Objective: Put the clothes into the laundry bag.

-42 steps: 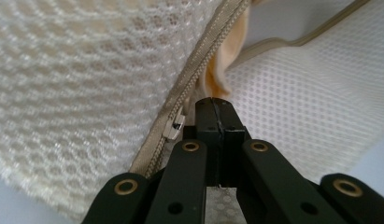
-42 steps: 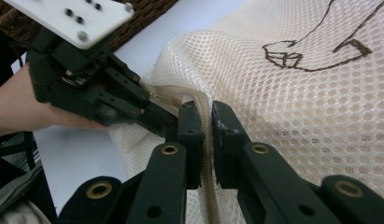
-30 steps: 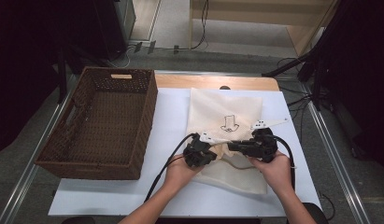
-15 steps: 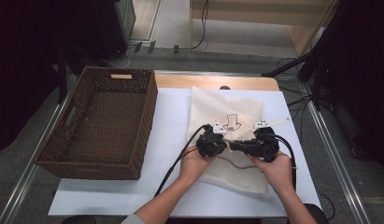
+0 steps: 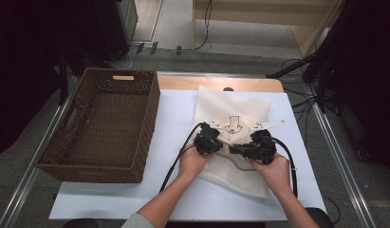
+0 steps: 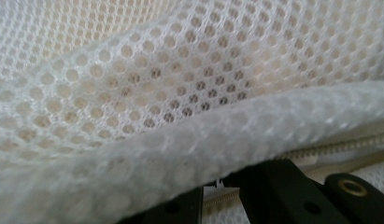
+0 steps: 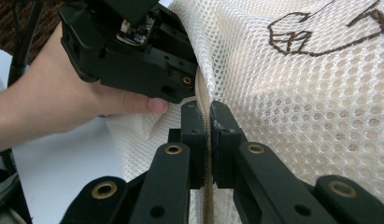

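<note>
A white mesh bag (image 5: pixel 233 102) with a brown printed figure (image 5: pixel 233 124) lies on the white table sheet (image 5: pixel 173 114). Both hands meet at its near half. My right gripper (image 7: pixel 209 116) is shut on the bag's zipper edge (image 7: pixel 206 196), which runs up between its jaws. My left gripper (image 7: pixel 186 85) bites the same edge just beyond it. In the left gripper view a fold of mesh (image 6: pixel 180 93) drapes over my left gripper (image 6: pixel 221 196) and the zipper (image 6: pixel 330 147) runs past. Its jaws have just eased a touch, mesh still between them. From above, the left gripper (image 5: pixel 224 144) and right gripper (image 5: pixel 232 148) nearly touch.
A dark wicker basket (image 5: pixel 152 109) stands on the left of the table, its inside bare. Cables trail from both grippers toward the near edge. A metal table rail (image 5: pixel 335 142) runs along the right side. Dark stands and cables sit on the floor beyond.
The left hand has slid away from me and to the right, ending close beside the right gripper. The bag's near part has bunched and lifted with it. The right hand has stayed put.
</note>
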{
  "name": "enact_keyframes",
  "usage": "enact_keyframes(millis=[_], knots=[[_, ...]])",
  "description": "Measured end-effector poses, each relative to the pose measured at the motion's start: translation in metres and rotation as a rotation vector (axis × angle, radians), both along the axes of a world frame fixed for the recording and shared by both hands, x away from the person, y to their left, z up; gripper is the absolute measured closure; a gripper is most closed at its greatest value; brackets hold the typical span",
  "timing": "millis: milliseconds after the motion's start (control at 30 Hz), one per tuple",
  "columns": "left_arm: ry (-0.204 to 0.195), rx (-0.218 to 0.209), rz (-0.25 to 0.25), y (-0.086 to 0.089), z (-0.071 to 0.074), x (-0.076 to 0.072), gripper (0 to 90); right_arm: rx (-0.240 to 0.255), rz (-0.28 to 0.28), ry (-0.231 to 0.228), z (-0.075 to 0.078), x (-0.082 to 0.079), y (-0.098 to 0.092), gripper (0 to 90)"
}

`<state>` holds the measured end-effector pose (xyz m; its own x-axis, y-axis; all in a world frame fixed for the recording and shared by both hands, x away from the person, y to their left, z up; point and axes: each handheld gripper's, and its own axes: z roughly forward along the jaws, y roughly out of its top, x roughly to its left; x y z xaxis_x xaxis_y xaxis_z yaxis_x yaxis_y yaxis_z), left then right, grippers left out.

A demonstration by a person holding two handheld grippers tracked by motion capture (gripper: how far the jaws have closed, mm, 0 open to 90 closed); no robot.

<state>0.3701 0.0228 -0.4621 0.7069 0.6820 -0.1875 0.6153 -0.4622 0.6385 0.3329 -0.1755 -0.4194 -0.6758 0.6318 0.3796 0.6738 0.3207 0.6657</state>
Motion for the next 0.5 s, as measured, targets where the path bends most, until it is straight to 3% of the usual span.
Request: enact_keyframes(millis=[200,500], knots=[[0.034,-0.021,-0.028,0.006,0.004,-0.001,84.8,0.001,-0.003,0.002,0.000,0.000,-0.001,86.1],[0.078,-0.063,-0.079,0.019,0.020,-0.011,68.9,0.013,-0.008,-0.005,0.002,0.000,-0.003,85.9]])
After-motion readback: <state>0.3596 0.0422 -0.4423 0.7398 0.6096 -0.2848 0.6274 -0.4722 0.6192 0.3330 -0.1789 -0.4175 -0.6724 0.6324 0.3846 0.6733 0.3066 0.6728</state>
